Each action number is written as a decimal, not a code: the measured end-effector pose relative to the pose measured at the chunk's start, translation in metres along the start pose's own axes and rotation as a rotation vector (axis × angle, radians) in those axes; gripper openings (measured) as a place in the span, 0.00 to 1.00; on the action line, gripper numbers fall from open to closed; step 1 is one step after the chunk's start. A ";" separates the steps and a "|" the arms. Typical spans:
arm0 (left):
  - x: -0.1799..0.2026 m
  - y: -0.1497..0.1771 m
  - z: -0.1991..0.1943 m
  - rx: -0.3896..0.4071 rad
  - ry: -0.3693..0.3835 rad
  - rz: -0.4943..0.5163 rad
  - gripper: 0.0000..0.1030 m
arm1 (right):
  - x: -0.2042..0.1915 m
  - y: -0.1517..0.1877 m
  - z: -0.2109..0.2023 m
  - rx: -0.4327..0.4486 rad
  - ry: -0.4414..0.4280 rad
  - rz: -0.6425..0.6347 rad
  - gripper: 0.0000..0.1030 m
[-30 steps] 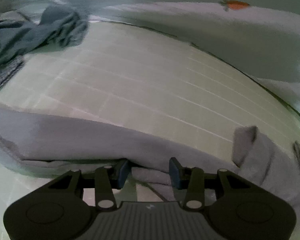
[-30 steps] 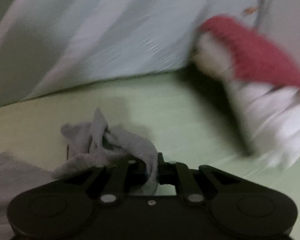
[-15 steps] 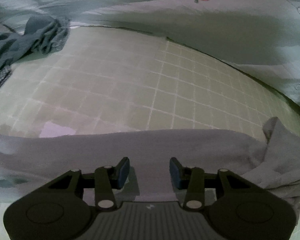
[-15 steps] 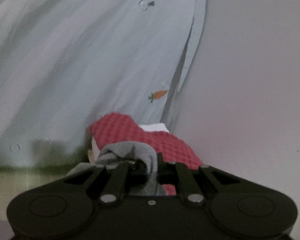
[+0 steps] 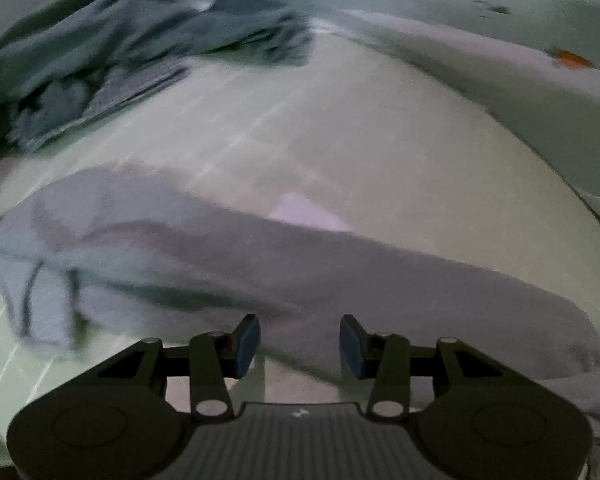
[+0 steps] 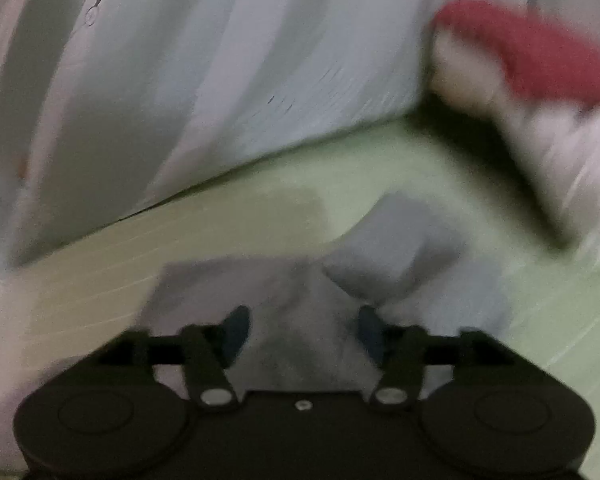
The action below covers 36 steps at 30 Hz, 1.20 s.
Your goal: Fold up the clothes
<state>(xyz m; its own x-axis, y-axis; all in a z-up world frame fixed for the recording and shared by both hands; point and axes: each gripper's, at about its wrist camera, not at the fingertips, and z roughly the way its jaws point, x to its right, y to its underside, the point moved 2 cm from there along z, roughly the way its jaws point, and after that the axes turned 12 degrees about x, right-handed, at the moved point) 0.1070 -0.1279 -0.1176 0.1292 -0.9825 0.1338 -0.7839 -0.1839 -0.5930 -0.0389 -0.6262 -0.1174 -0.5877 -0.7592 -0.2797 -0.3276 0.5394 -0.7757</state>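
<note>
Right gripper (image 6: 300, 330) just let go of grey garment (image 6: 392, 256); jaws now spread. Left gripper (image 5: 300, 340) jaws spread too. Fold laid on bed (image 5: 360, 140), prob. done.

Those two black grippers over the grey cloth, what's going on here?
A person is folding clothes on a bed with a gripper in each hand. Both the left gripper and the right gripper are open, holding nothing, each just above the grey garment, which lies in a long band on the pale green checked sheet. A crumpled blue-grey garment lies further off, and something red and white, too blurred to identify, sits nearby.
</note>
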 end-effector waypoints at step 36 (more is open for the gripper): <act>-0.101 -0.023 0.022 0.110 -0.119 -0.562 0.48 | -0.042 0.046 0.033 -0.158 0.040 -0.065 0.75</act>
<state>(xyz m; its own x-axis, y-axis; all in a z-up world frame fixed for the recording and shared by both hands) 0.1255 -0.0246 -0.1351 0.5791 -0.7288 0.3653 -0.5083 -0.6731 -0.5371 -0.0051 -0.5816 -0.1605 -0.5897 -0.7807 -0.2065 -0.4763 0.5428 -0.6917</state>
